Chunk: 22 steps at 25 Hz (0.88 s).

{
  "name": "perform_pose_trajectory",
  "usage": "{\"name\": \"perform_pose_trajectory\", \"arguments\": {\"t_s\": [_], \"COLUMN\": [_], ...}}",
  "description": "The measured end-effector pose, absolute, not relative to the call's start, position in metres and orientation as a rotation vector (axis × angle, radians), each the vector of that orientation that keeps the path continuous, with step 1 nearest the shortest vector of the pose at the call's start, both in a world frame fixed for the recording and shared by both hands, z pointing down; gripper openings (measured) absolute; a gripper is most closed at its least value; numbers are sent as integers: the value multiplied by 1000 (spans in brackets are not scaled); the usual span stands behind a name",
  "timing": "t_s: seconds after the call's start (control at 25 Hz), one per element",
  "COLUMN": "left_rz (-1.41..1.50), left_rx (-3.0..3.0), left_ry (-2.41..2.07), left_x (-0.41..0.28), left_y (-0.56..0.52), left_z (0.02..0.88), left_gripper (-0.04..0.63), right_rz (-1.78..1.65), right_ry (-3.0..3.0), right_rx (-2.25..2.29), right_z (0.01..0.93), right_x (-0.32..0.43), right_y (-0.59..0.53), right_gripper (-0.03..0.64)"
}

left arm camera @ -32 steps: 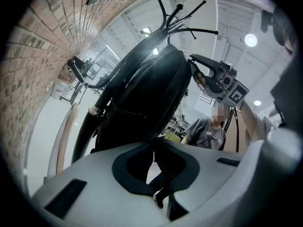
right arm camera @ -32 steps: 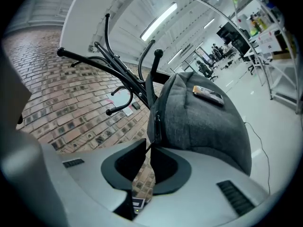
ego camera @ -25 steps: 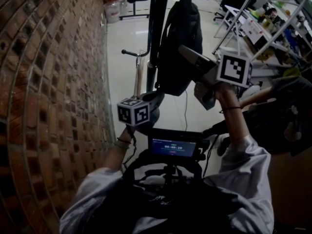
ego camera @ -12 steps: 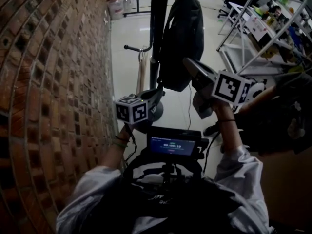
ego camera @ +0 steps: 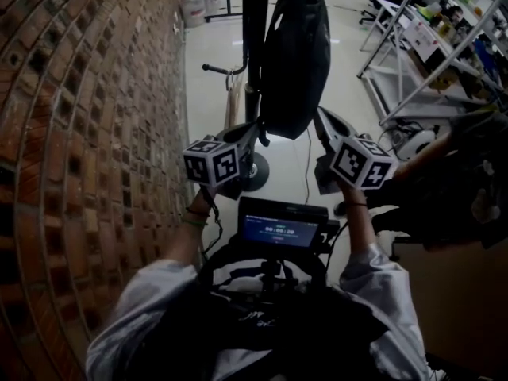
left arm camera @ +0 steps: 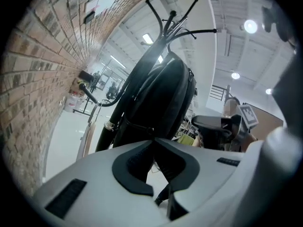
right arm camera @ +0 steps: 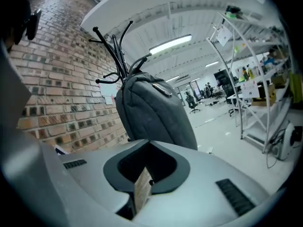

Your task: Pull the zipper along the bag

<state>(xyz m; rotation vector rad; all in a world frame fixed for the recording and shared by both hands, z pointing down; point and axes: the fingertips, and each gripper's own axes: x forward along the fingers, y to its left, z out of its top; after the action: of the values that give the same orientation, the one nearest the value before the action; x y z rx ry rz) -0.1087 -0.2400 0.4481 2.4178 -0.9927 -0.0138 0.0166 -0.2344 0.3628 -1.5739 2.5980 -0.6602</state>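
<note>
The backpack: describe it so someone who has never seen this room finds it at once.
Follow the long brick wall on the left to the black coat stand on the pale floor beside it. The backpack hangs from that stand's hooks, clear of the floor. It is the only bag there, a bulky, dark, rounded shape against the thin pole that carries it.

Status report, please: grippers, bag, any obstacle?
Left gripper shut, empty. Right gripper jaws just closed, nothing between them. Backpack hangs on coat rack, untouched. No obstacle seen before it.

dark bag (ego camera: pixel 295 54) on a black stand (ego camera: pixel 255 38), brick wall (ego camera: pixel 79 133) at left, pale floor (ego camera: pixel 208 94) beneath
</note>
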Motion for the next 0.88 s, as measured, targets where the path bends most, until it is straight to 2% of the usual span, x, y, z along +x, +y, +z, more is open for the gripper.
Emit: {"name": "perform_pose_trajectory", "arguments": {"t_s": [0.4,0.88], "left_rz": [-58,-59], "left_rx": [2452,2400], "left_ry": [-1141,-1164], "left_x": [-101,-85], "left_y": [-240,-223], "left_z": [414,424], "left_gripper": [12,12], "right_rz": [-635,-579], "right_ry": [2572,2621], "right_rx": [-1608,-1593], "right_z": [394,399], "right_x": [28,37], "right_y": [-225,-205], "right_gripper": [-6,-6]}}
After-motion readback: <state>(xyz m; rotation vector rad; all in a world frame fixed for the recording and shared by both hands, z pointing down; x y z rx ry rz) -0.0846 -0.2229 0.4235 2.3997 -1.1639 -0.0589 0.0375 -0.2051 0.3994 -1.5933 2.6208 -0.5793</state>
